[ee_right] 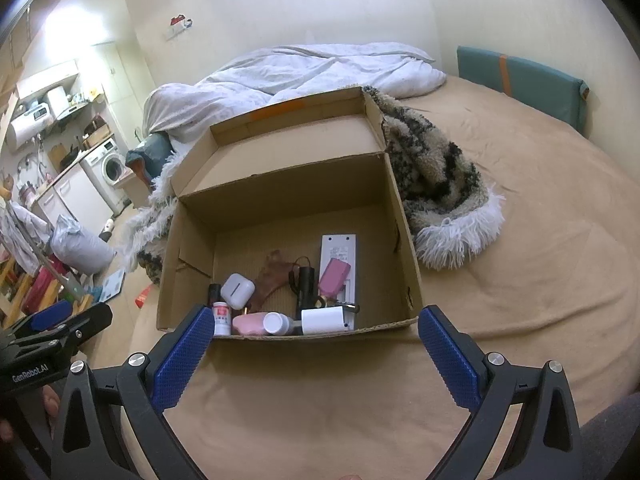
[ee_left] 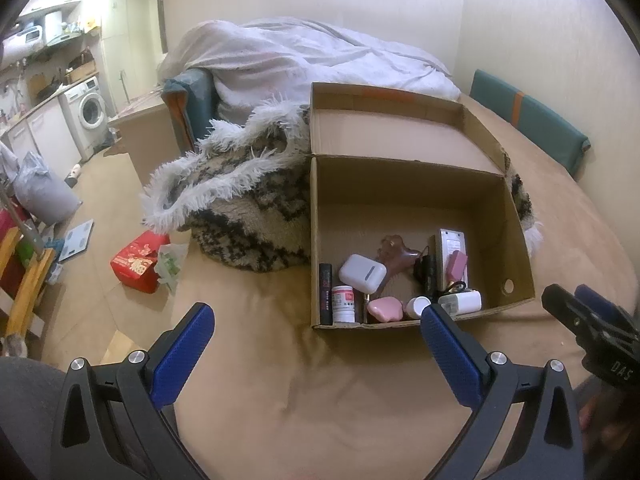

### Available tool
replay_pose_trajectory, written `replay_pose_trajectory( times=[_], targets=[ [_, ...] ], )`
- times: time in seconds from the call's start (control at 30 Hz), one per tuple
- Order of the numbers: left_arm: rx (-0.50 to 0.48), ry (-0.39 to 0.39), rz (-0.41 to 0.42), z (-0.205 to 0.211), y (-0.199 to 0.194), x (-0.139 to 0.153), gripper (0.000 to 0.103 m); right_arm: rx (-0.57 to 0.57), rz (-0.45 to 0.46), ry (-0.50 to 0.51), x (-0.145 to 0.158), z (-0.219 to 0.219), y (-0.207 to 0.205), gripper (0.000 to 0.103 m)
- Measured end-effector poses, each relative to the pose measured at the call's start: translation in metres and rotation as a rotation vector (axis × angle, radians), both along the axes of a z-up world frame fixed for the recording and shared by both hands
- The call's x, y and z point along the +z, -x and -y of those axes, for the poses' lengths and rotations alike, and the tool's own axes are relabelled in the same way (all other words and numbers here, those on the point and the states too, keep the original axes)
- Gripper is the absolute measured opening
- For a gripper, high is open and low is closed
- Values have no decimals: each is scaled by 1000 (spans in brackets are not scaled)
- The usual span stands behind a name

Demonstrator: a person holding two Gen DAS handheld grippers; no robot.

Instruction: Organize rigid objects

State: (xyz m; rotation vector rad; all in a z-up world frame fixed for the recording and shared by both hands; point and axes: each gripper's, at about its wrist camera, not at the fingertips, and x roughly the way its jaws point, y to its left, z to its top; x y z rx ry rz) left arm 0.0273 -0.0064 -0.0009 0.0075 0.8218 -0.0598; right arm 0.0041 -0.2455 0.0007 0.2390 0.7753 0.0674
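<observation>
The small rigid items (ee_right: 280,300) lie heaped at the near end of the cardboard box (ee_right: 404,240) on the bed (ee_right: 520,280), apparently already gathered. Both tongs, left (ee_left: 316,340) and right (ee_right: 316,340), hover spread and empty just before it.

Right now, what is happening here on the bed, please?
A person holds two grippers over a tan bedsheet. The left gripper and the right gripper are both open and empty. In front of them stands an open brown cardboard box, with small things such as a white earbud case and a pink heart-shaped case gathered inside.
</observation>
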Motion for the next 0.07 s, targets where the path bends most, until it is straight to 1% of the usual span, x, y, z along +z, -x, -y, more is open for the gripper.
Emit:
replay_pose_trajectory(
  times=[0.07],
  targets=[
    [-4,1,-2,0,0,0,103,0,3,1,0,0,0,103]
  ],
)
